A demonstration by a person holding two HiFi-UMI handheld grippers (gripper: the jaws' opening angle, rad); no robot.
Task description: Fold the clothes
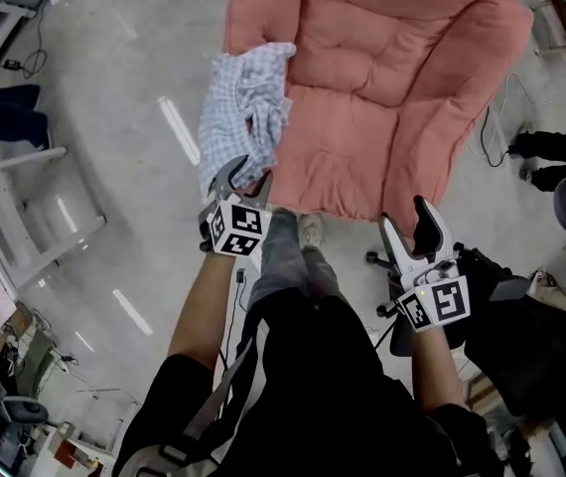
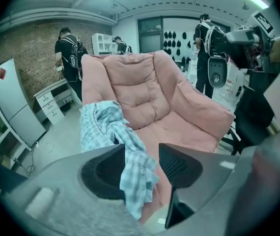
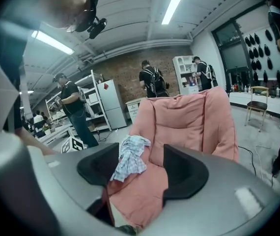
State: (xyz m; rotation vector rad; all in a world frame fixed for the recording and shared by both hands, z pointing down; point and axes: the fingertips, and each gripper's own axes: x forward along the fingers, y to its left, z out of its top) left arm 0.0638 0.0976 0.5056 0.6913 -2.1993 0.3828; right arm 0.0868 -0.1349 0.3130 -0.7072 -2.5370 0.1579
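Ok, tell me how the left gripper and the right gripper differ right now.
The left gripper has the hanging end of the cloth between its jaws; the right gripper has nothing between its jaws. The left gripper is at a corner of the pink chair; the right gripper sits just off its front edge. Both have jaws apart and point toward the chair.

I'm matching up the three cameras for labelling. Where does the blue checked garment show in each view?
Head view: the checked garment is upper centre-left, draped over the pink armchair's arm, just above the left claw.
Left gripper view: the garment is lower centre-left, hanging down between the open jaws.
Right gripper view: the garment is at centre, farther off, framed by the open jaws.
Shared landmark: the pink armchair.
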